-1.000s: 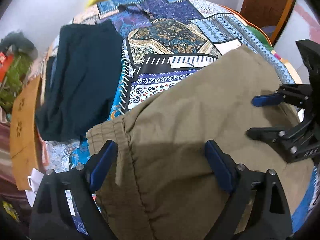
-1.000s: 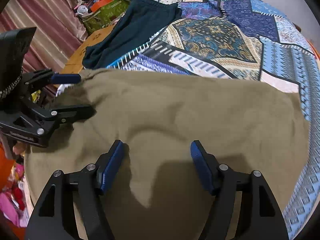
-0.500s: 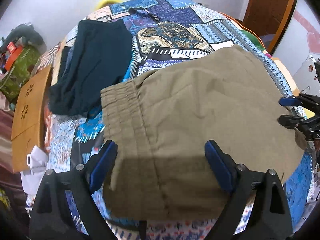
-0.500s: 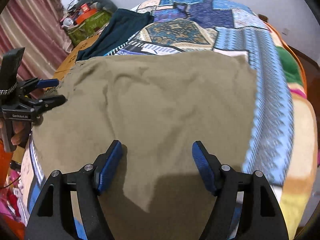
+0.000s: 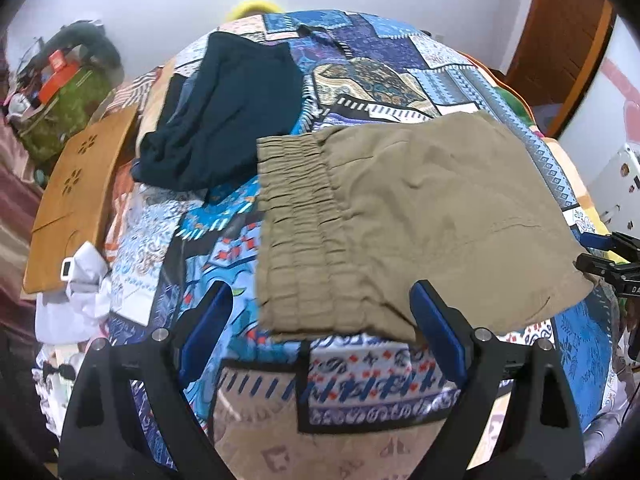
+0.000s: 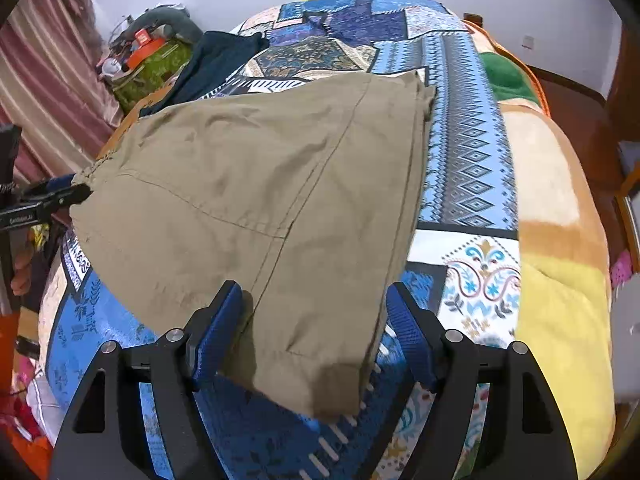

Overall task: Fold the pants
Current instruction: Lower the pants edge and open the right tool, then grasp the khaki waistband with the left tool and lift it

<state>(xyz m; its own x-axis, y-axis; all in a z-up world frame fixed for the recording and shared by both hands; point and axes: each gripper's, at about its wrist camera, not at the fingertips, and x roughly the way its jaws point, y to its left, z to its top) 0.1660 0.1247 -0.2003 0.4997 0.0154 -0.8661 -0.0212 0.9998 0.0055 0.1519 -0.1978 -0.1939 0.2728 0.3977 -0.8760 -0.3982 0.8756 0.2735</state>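
Note:
The khaki pants [image 5: 404,220] lie folded flat on the patterned bedspread [image 5: 368,384], elastic waistband to the left in the left wrist view. They also show in the right wrist view [image 6: 256,200], with a leg end nearest the camera. My left gripper [image 5: 320,332] is open and empty, its fingers just in front of the waistband's near edge. My right gripper [image 6: 312,332] is open and empty, with the leg end lying between its blue pads [image 6: 216,332]. Each gripper also shows small at the edge of the other's view.
Dark navy pants [image 5: 232,104] lie on the bed behind the khaki ones. A wooden board [image 5: 80,188] and white cloth [image 5: 76,292] sit off the bed's left side. A green bag with clutter [image 6: 152,60] stands far left. An orange-and-yellow blanket [image 6: 560,240] covers the bed's right side.
Both grippers have pulled back from over the pants toward the bed's near edge. The pants, which filled both views, now lie flat farther away with the waistband in full view.

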